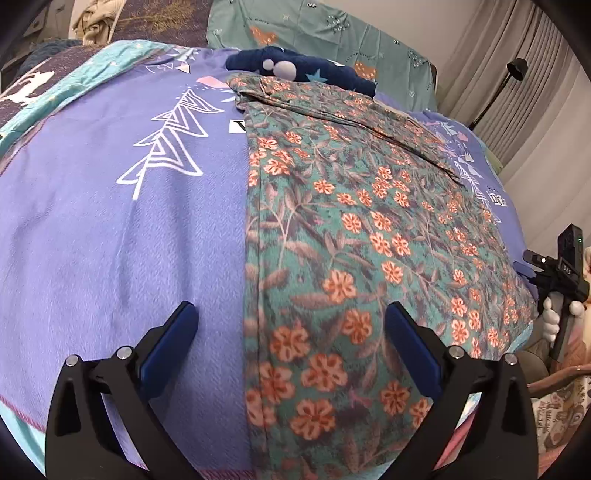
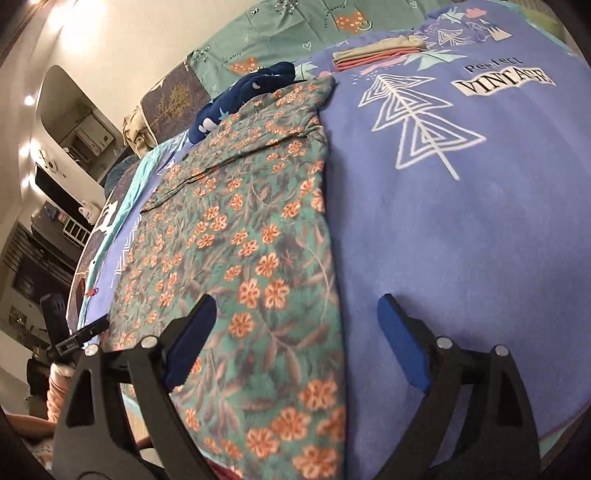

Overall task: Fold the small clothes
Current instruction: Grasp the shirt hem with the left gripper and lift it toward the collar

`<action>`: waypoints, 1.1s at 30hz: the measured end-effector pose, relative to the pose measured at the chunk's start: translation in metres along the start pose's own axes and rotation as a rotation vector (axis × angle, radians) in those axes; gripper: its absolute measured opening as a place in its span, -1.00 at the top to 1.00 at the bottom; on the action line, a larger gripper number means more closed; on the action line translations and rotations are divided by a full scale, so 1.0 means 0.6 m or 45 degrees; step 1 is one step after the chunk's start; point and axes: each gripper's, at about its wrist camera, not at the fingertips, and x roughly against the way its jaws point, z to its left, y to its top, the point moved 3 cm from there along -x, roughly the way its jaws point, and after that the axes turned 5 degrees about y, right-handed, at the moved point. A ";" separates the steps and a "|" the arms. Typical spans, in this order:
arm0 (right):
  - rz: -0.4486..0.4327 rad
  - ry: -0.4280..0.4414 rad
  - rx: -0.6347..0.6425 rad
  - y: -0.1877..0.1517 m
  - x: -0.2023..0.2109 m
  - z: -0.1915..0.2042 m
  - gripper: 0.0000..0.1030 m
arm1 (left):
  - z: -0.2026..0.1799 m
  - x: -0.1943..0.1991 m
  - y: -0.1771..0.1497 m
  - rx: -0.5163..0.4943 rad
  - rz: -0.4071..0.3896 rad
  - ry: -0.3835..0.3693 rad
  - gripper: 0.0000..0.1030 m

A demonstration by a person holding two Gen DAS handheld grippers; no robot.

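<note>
Floral garment (image 1: 354,240) flat on bed blanket (image 1: 110,221), sleeve folded at far end; thin, light, limp, likely slides. Left claw (image 1: 291,321) and right claw (image 2: 295,317) wide open, empty; pinch near hem corners

garment (image 1: 351,229) on blanket (image 1: 110,229) | folded stack (image 2: 376,55) behind | pillow (image 1: 325,26) beyond

The purple blanket (image 2: 461,229) carries printed words at its far right in the right wrist view: "Perfect" in small dark script, and just below it "VINTAGE" in dark capitals on a white torn-edged strip. In the left wrist view only the strip's first letter, "V", shows beside the floral garment (image 1: 351,258), which covers the rest.
</note>
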 end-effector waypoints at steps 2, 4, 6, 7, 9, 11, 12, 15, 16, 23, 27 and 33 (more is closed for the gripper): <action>0.006 -0.006 0.015 -0.006 0.004 0.001 -0.77 | -0.005 0.006 -0.010 -0.016 -0.008 0.016 -0.97; 0.011 -0.008 0.030 -0.014 0.013 0.000 -0.77 | -0.006 0.013 -0.018 -0.015 -0.012 0.009 -0.97; 0.027 0.007 0.028 -0.024 0.025 -0.004 -0.77 | -0.006 0.025 -0.029 0.015 -0.021 -0.041 -0.97; 0.035 0.017 0.025 -0.029 0.029 -0.006 -0.77 | -0.007 0.029 -0.032 0.021 -0.026 -0.057 -0.92; 0.067 0.049 0.034 -0.047 0.044 -0.012 -0.75 | -0.016 0.046 -0.047 -0.002 -0.042 -0.115 -0.71; 0.084 0.059 0.048 -0.063 0.057 -0.013 -0.60 | -0.025 0.056 -0.059 -0.051 -0.031 -0.128 -0.51; 0.100 0.072 0.057 -0.073 0.066 -0.013 -0.48 | -0.030 0.058 -0.062 -0.071 -0.023 -0.136 -0.47; 0.159 0.149 0.054 -0.092 0.074 -0.005 -0.27 | -0.041 0.052 -0.064 -0.133 -0.007 -0.137 -0.47; 0.170 0.166 0.061 -0.094 0.072 -0.001 -0.27 | -0.041 0.046 -0.061 -0.131 -0.002 -0.138 -0.48; 0.209 0.212 0.057 -0.076 0.028 0.030 -0.28 | -0.044 0.048 -0.059 -0.080 -0.022 -0.127 -0.40; 0.223 0.209 0.075 -0.087 0.050 0.019 -0.15 | -0.022 0.052 -0.061 -0.015 -0.042 -0.127 0.28; 0.178 0.251 -0.059 -0.069 0.026 0.005 0.86 | -0.007 0.067 -0.012 0.152 -0.126 -0.198 0.94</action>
